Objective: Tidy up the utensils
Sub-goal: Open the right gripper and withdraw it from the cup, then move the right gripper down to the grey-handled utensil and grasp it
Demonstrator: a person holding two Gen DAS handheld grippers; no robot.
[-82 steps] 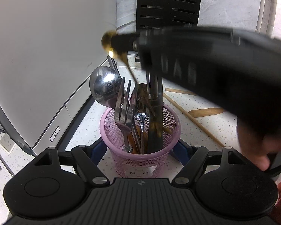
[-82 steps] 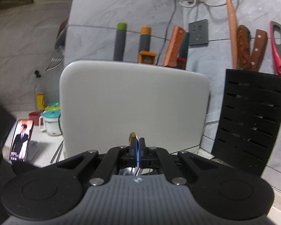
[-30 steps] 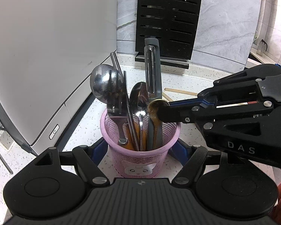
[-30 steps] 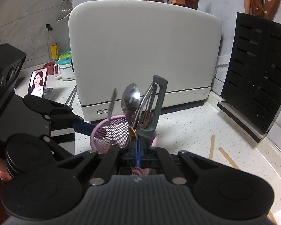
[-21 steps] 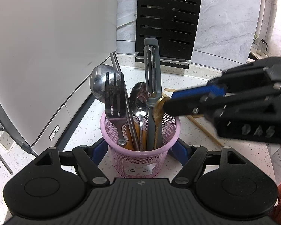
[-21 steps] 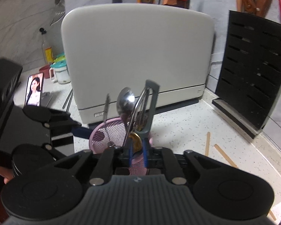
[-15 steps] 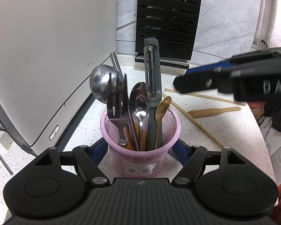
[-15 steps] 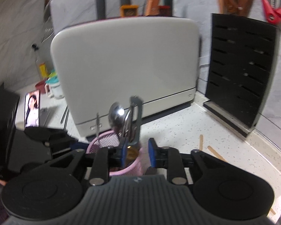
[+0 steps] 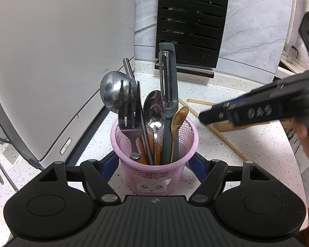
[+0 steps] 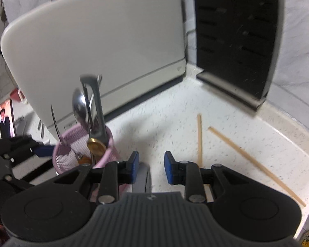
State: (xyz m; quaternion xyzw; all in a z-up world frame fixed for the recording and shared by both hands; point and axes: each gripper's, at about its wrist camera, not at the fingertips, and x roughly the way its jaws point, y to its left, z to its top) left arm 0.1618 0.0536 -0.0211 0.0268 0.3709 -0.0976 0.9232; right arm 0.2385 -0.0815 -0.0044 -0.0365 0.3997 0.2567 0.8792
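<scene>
A pink mesh cup [image 9: 154, 175] stands on the speckled counter with my left gripper [image 9: 154, 164] shut on it, blue pads on both sides and its jaws closing a little. In the cup stand a fork [image 9: 127, 119], a steel ladle [image 9: 111, 90], a grey peeler [image 9: 167, 86] and a gold spoon [image 9: 178, 119]. My right gripper [image 10: 150, 164] is open with nothing between its pads, to the right of the cup [image 10: 61, 154] and over bare counter. The left wrist view shows the right gripper [image 9: 208, 118] blurred beside the cup. The gold spoon [image 10: 95, 146] leans on the cup's near rim.
Two wooden chopsticks [image 10: 199, 135] [image 10: 253, 162] and a wooden spatula [image 9: 226, 126] lie on the counter right of the cup. A big white appliance [image 9: 51, 51] stands behind on the left, a black knife block [image 9: 191, 26] against the wall. A phone [image 10: 6, 121] stands far left.
My right gripper let go of the gold spoon, which now stands in the cup. It opened and swung right, away from the cup. The left gripper and cup stayed put.
</scene>
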